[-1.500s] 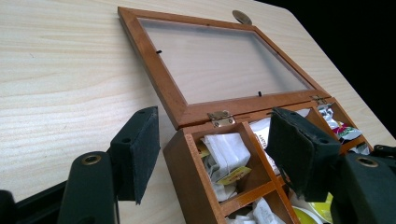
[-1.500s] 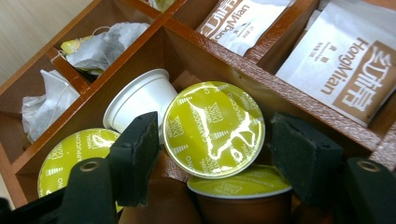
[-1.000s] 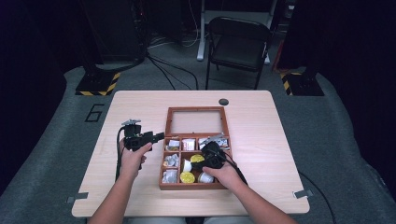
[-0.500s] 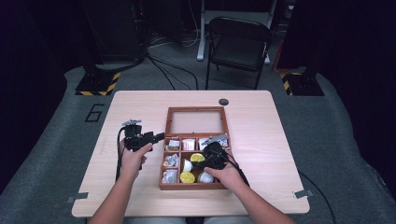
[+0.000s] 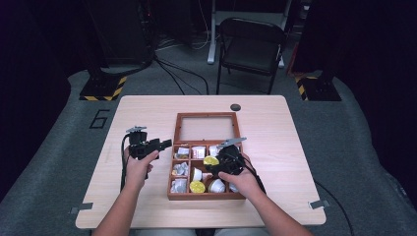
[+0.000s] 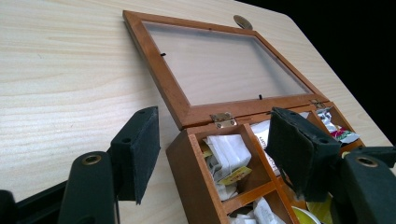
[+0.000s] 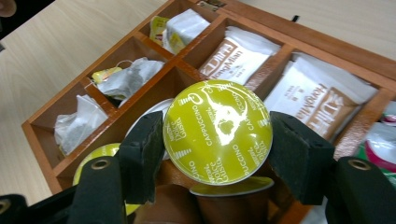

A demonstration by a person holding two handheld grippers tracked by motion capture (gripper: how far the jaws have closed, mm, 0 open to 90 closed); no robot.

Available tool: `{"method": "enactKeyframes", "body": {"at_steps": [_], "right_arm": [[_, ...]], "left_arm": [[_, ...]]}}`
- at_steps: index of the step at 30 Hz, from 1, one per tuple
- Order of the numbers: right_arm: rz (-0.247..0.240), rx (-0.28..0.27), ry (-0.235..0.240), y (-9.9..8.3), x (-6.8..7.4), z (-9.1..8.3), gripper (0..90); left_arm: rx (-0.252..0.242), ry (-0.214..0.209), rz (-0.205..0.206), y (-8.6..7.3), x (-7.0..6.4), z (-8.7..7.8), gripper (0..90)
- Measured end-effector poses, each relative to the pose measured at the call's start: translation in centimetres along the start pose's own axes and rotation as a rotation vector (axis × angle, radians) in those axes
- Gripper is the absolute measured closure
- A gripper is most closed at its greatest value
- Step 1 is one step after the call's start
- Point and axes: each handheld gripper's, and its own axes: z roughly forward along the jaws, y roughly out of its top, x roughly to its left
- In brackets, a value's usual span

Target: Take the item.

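Capsule (image 7: 217,131), yellow-lidded, clamped in right claw (image 7: 212,140) at frame centre above wooden box (image 7: 46,140); left claw (image 6: 212,154) released.

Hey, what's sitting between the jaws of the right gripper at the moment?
In the right gripper view, a yellow-green cappuccino capsule sits between the jaws of the right gripper, its foil lid facing the camera, above the wooden box of tea bags and sachets.
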Motion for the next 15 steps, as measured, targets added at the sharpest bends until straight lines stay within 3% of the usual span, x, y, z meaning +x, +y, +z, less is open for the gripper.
{"method": "enactKeyframes", "body": {"at_steps": [5, 10, 15], "right_arm": [[-0.028, -0.021, -0.048, 0.2, -0.9, -1.2, 37.1], [-0.016, -0.027, -0.074, 0.3, -1.8, -2.1, 37.1], [0.018, -0.049, -0.129, 0.1, -3.6, -3.2, 37.1]], "left_arm": [[0.0, -0.005, -0.005, 0.0, 0.0, -0.1, 34.3], [-0.004, -0.001, 0.005, 0.1, 0.2, -0.2, 34.4], [-0.005, -0.001, -0.012, 0.0, 0.2, -0.1, 34.4]]}}
